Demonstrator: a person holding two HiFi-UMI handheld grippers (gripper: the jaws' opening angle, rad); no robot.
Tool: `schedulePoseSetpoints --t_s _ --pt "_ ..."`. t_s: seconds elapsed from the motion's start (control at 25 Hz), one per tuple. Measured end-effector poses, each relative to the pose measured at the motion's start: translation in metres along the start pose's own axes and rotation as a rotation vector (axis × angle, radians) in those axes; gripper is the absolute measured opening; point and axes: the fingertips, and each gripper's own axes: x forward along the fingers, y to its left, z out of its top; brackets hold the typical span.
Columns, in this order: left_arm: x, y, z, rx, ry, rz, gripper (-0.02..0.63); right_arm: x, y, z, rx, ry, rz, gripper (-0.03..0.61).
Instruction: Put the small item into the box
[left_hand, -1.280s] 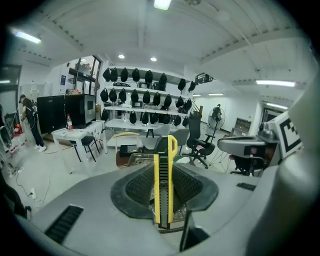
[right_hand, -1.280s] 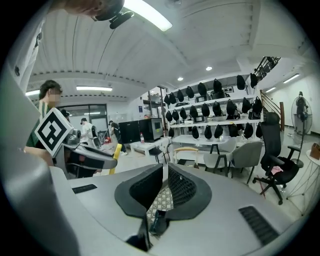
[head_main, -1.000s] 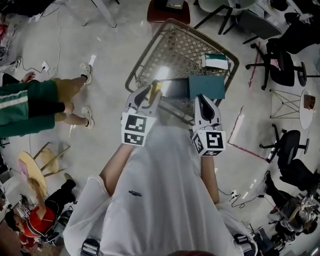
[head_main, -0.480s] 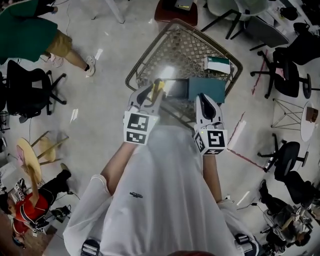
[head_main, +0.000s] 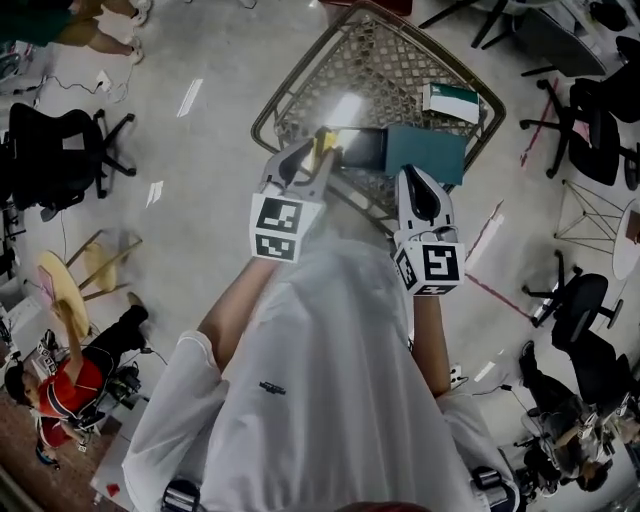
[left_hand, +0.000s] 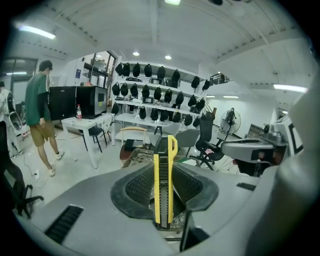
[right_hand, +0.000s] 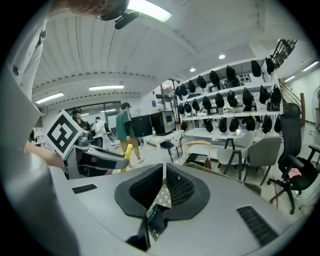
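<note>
My left gripper (head_main: 312, 160) is shut on a yellow and black utility knife (head_main: 322, 146), which stands upright between the pads in the left gripper view (left_hand: 165, 180). It hovers over the near left part of a wire mesh cart (head_main: 300, 95). Inside the cart lies an open dark box (head_main: 362, 147) with a teal flap (head_main: 428, 154). My right gripper (head_main: 418, 192) is shut with nothing in it, held near the cart's front rim to the right. In the right gripper view the jaws (right_hand: 163, 186) meet at the tips.
A white and green carton (head_main: 451, 101) lies in the cart's far right corner. Office chairs (head_main: 52, 150) stand left and right (head_main: 590, 120) of the cart. A person (left_hand: 41, 117) walks at the left, near tables and shelves of dark helmets (left_hand: 150, 92).
Both grippers and the cart have shifted slightly in the head view as the head moved. The person in green has walked out of the head view at upper left.
</note>
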Motion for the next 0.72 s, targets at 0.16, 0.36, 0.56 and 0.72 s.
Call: schedulePoseSetpoints --t_s 0.16,0.36,0.56,0.72 --pt "0.020 0.008 -0.011 0.003 0.024 0.024 0.110 0.012 -0.006 -0.008 -0.007 0.022 0.012 0.006" --pt "0.049 0.010 -0.034 0.026 0.066 0.037 0.110 0.022 -0.017 -0.025 0.002 0.048 0.022 0.006" --pt "0.076 0.013 -0.056 0.040 0.079 0.048 0.110 0.034 -0.025 -0.043 0.019 0.074 0.027 0.006" --pt "0.097 0.019 -0.079 0.041 0.105 0.067 0.110 0.042 -0.033 -0.057 0.038 0.093 0.025 0.006"
